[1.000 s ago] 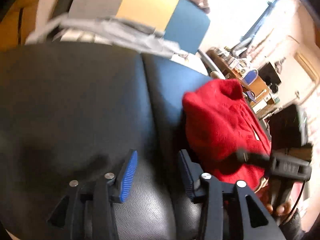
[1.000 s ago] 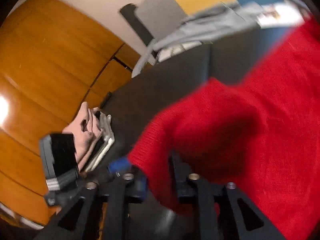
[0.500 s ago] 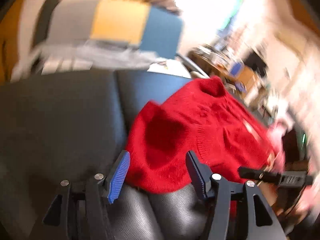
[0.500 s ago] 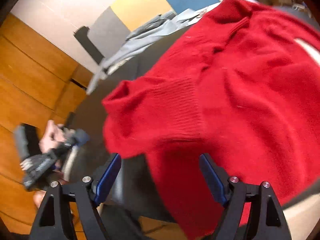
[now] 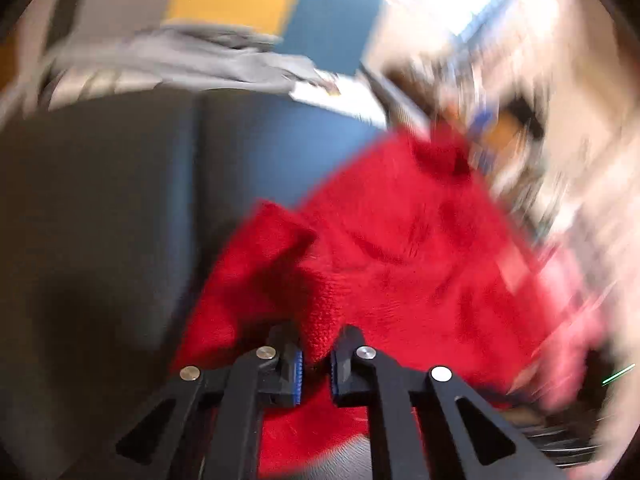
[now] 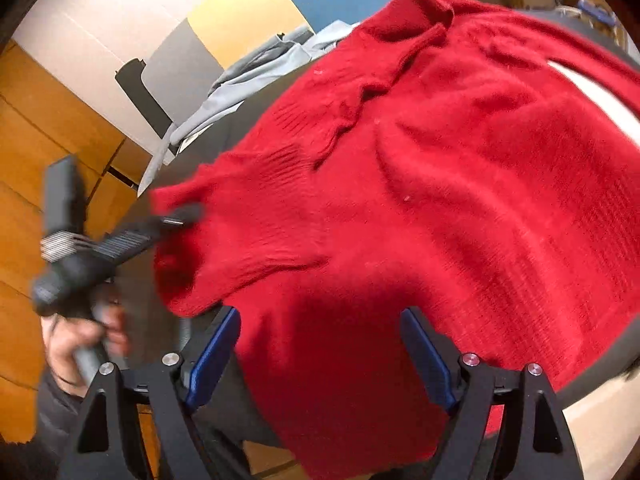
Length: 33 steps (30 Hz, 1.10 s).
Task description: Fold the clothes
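Note:
A red knit sweater (image 6: 440, 184) lies spread on a dark padded surface (image 5: 100, 200), one part hanging over the near edge. In the left wrist view the sweater (image 5: 400, 264) fills the right half. My left gripper (image 5: 316, 356) is shut on a ribbed fold of the sweater; it also shows in the right wrist view (image 6: 180, 216) at the sweater's left edge. My right gripper (image 6: 320, 352) is open above the sweater's hanging part, holding nothing.
A grey garment (image 6: 248, 80) lies crumpled at the far edge of the surface, seen also in the left wrist view (image 5: 192, 56). Grey, yellow and blue panels (image 6: 240, 20) stand behind. Wooden wall panels (image 6: 40, 128) are at the left. Cluttered shelves (image 5: 500, 128) are at the right.
My left gripper has closed on the sweater's edge. My right gripper, shut on the sweater a second ago, has let go and stays open. The sweater now lies spread wider.

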Motion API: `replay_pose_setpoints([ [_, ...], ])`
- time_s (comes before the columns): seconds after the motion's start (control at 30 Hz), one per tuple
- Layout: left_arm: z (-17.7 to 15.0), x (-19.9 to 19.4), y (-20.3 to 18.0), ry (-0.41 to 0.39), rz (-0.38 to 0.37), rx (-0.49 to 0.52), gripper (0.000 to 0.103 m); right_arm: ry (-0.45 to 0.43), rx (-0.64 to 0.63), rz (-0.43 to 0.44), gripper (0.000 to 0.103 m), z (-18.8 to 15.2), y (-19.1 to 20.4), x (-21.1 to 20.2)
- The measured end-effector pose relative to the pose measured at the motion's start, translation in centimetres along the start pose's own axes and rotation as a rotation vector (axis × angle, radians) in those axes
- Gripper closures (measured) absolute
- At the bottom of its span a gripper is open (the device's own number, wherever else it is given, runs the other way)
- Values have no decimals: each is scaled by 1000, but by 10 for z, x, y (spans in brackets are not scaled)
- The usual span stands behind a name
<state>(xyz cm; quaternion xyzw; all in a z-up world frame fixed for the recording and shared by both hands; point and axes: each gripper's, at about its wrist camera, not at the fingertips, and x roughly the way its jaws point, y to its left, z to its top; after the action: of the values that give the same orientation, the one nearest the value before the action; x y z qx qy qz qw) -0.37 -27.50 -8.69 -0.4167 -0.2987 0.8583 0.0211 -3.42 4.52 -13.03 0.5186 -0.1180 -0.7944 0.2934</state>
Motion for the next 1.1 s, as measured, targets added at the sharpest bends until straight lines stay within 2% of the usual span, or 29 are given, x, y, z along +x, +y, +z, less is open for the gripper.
replay_pose_setpoints([
  [0.07,16,-44,54,-76,-50,-159,96,-3,-2,-6,20,1,-3,2],
  [0.13,26,-81,116,-114,-45,-316,94,-6,-5,-12,19,2,-7,3],
  [0.2,21,-104,156,-139,82,-397,80,-6,-8,-14,16,5,-7,5],
  [0.27,12,-123,191,-163,229,-463,75,-6,-11,-15,14,8,-5,7],
  [0.33,-6,-144,203,-238,269,-487,71,-6,-13,-15,14,12,-3,9],
  [0.4,-18,-151,190,-268,289,-422,67,-6,-16,-15,14,15,-1,12],
  [0.47,-21,-143,163,-267,260,-316,66,-9,-26,-25,14,22,1,14],
  [0.63,-16,-76,71,-125,143,49,66,-27,-138,-72,14,46,19,16],
  [0.7,-13,-42,36,-66,132,182,66,-55,-199,-100,14,65,31,23],
  [0.77,-8,-13,19,-22,179,259,66,-81,-275,-188,15,85,40,33],
  [0.83,0,10,15,10,228,263,66,-78,-312,-262,19,107,42,50],
  [0.9,4,18,26,25,265,222,67,-53,-332,-323,29,133,37,75],
  [0.93,5,17,36,26,303,210,67,-33,-327,-338,30,142,32,84],
  [0.97,6,15,47,28,339,202,67,-9,-314,-336,30,152,27,94],
  [1.03,8,11,65,22,349,165,68,41,-289,-346,36,171,19,116],
  [1.1,6,7,78,12,381,171,68,14,-266,-323,39,191,18,124],
])
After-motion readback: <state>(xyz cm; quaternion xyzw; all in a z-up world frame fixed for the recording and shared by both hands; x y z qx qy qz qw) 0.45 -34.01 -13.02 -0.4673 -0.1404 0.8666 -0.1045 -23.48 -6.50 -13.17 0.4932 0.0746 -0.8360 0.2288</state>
